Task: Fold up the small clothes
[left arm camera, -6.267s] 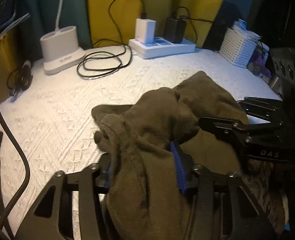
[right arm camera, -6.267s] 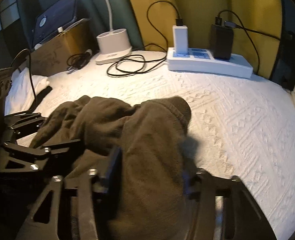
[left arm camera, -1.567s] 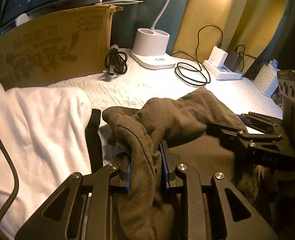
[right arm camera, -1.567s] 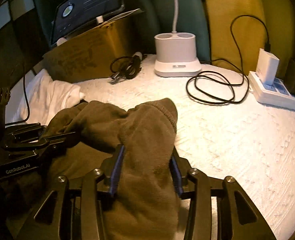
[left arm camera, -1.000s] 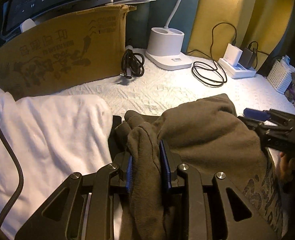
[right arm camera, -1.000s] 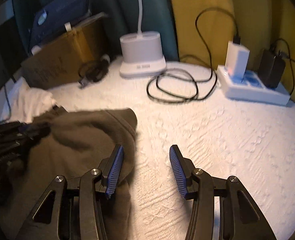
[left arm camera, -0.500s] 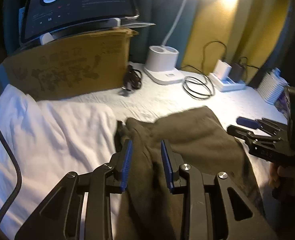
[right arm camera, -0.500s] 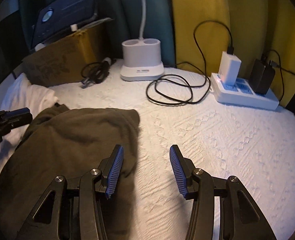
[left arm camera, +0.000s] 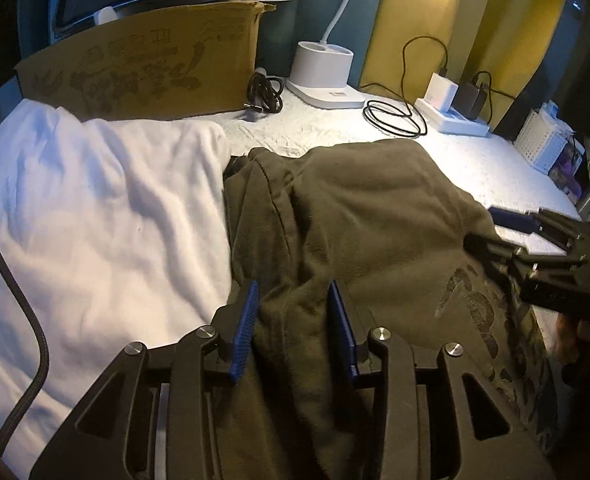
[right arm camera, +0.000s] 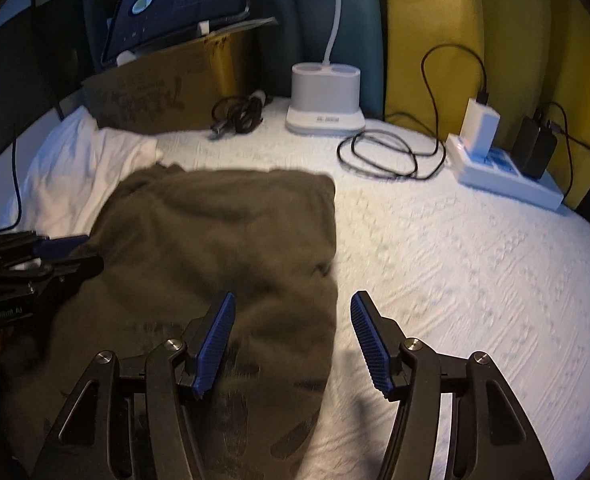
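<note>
A folded olive-brown garment [left arm camera: 375, 216] lies flat on the white textured cover; it also shows in the right wrist view [right arm camera: 223, 240]. My left gripper [left arm camera: 293, 320] is open, its blue pads [left arm camera: 245, 320] on either side of a ridge of the garment's left edge without pinching it. My right gripper [right arm camera: 293, 340] is open and empty above the garment's right edge, and shows in the left wrist view [left arm camera: 535, 240] at the right. The left gripper shows in the right wrist view [right arm camera: 47, 252] at the left.
A white cloth [left arm camera: 95, 208] lies left of the garment. Behind stand a cardboard box [left arm camera: 143, 64] with a tablet on top, a white lamp base [right arm camera: 325, 100], coiled black cables [right arm camera: 379, 152], a power strip with chargers [right arm camera: 503, 164] and a white basket [left arm camera: 543, 144].
Both grippers let go of the garment: the right opened about a second ago, the left opened after it. The garment now lies flat and both grippers have drawn back.
</note>
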### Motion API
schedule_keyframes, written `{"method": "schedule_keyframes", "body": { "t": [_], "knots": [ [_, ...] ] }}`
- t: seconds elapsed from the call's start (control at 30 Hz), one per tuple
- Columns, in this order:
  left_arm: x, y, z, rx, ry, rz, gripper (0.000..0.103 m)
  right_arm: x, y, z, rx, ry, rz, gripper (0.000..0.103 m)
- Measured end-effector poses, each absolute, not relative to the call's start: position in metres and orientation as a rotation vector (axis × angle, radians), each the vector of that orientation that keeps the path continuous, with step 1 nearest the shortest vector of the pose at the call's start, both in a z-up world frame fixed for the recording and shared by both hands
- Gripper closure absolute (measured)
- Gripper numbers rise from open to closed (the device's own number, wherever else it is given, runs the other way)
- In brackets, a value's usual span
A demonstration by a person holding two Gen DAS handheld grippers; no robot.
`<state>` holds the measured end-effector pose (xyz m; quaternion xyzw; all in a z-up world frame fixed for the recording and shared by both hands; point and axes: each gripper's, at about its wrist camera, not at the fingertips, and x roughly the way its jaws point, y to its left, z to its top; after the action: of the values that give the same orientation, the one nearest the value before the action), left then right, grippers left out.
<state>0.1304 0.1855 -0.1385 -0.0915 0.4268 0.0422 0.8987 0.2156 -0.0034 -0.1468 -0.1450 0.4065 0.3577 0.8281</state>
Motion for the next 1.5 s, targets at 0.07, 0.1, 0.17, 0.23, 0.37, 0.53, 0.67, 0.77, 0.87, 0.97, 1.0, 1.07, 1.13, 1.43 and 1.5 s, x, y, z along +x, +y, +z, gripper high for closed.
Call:
{"method": "schedule_keyframes", "body": {
  "t": [0.07,0.1,0.17,0.23,0.37,0.53,0.67,0.77,0.87,0.97,1.0,1.07,1.13,1.43,1.5],
  "knots": [
    [0.129,0.187,-0.137,-0.19,0.882,0.094,0.066,0.213,-0.006,-0.153,-0.32,0.86,0.75,0.037],
    [0.129,0.186,-0.137,-0.183,0.88,0.098,0.066,0.212,-0.008,-0.154,-0.315,0.859,0.745,0.035],
    [0.127,0.187,-0.135,-0.181,0.88,0.104,0.066,0.211,-0.012,-0.154,-0.303,0.86,0.742,0.034],
    [0.123,0.188,-0.133,-0.182,0.876,0.12,0.066,0.21,-0.015,-0.152,-0.303,0.852,0.734,0.034],
    [0.111,0.184,-0.122,-0.178,0.845,0.134,0.066,0.204,-0.023,-0.145,-0.299,0.84,0.718,0.034],
    [0.089,0.164,-0.109,-0.158,0.803,0.07,0.066,0.188,-0.035,-0.137,-0.302,0.826,0.717,0.034],
    [0.076,0.15,-0.116,-0.163,0.819,0.053,0.058,0.171,-0.043,-0.135,-0.301,0.824,0.727,0.034],
    [0.065,0.141,-0.125,-0.162,0.839,0.055,0.057,0.157,-0.047,-0.135,-0.31,0.828,0.736,0.034],
    [0.058,0.138,-0.137,-0.158,0.874,0.091,0.057,0.141,-0.052,-0.138,-0.326,0.833,0.751,0.034],
    [0.05,0.143,-0.152,-0.174,0.907,0.128,0.056,0.128,-0.055,-0.143,-0.341,0.84,0.759,0.034],
    [0.048,0.145,-0.154,-0.18,0.906,0.133,0.054,0.125,-0.057,-0.146,-0.343,0.845,0.757,0.034],
    [0.044,0.145,-0.154,-0.178,0.896,0.146,0.054,0.12,-0.061,-0.15,-0.344,0.853,0.753,0.034],
    [0.042,0.144,-0.152,-0.167,0.893,0.157,0.054,0.117,-0.066,-0.153,-0.339,0.857,0.744,0.034],
    [0.016,0.126,-0.127,-0.141,0.79,0.085,0.054,0.098,-0.085,-0.144,-0.308,0.84,0.736,0.034],
    [0.013,0.119,-0.128,-0.124,0.794,0.068,0.054,0.091,-0.085,-0.145,-0.312,0.841,0.744,0.034]
  ]
}}
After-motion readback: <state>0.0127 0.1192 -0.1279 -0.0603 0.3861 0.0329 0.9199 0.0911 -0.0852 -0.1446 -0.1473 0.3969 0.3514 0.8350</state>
